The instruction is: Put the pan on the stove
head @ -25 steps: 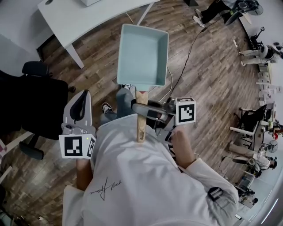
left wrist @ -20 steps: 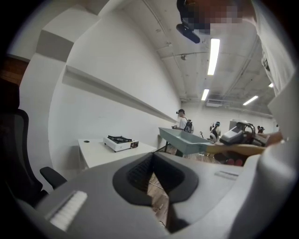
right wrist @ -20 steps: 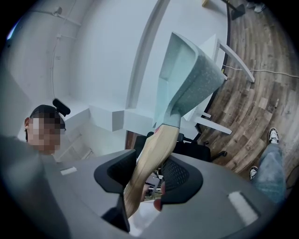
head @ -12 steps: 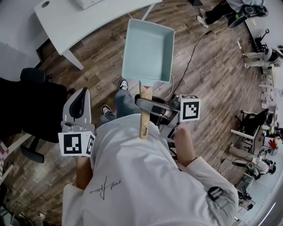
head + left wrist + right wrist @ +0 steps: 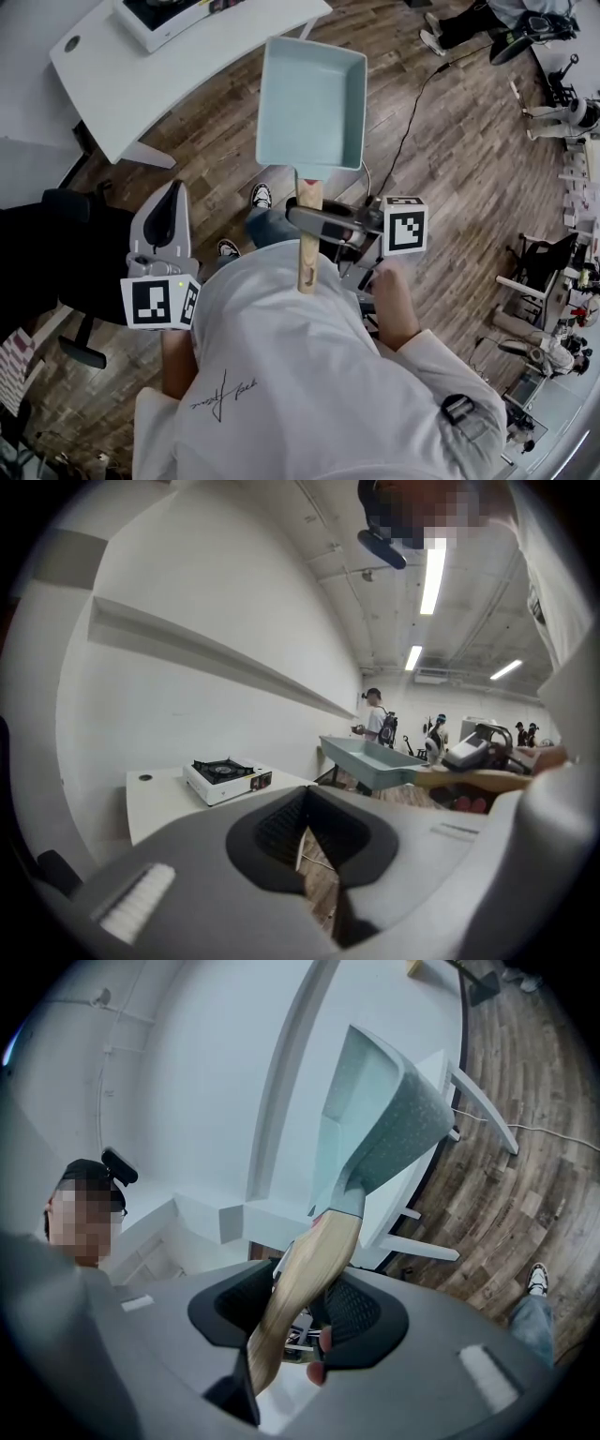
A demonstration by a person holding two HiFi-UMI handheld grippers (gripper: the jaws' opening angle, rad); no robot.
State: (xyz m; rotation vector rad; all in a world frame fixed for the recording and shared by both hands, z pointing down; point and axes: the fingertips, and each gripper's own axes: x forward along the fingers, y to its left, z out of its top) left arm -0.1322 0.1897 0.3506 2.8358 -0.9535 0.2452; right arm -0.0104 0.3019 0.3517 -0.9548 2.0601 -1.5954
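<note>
A light teal rectangular pan (image 5: 314, 98) with a wooden handle (image 5: 307, 239) hangs in the air over the wooden floor in front of the person. My right gripper (image 5: 305, 218) is shut on that handle, and the handle (image 5: 300, 1288) runs between its pads up to the pan (image 5: 375, 1119). A white portable gas stove (image 5: 173, 14) sits on a white table (image 5: 112, 94) at the top left; the left gripper view also shows the stove (image 5: 225, 778) and the pan (image 5: 370, 761). My left gripper (image 5: 175, 195) is shut and empty, held near the person's left side.
A black office chair (image 5: 56, 244) stands at the left beside the table. A cable (image 5: 412, 84) runs across the wooden floor right of the pan. Other people and equipment stand at the far right (image 5: 562, 112). The person's shoes (image 5: 261, 195) are below the pan.
The table has come nearer and the stove now shows at the top left. The pan has stayed out in front, held by the right gripper. The left gripper has hardly shifted.
</note>
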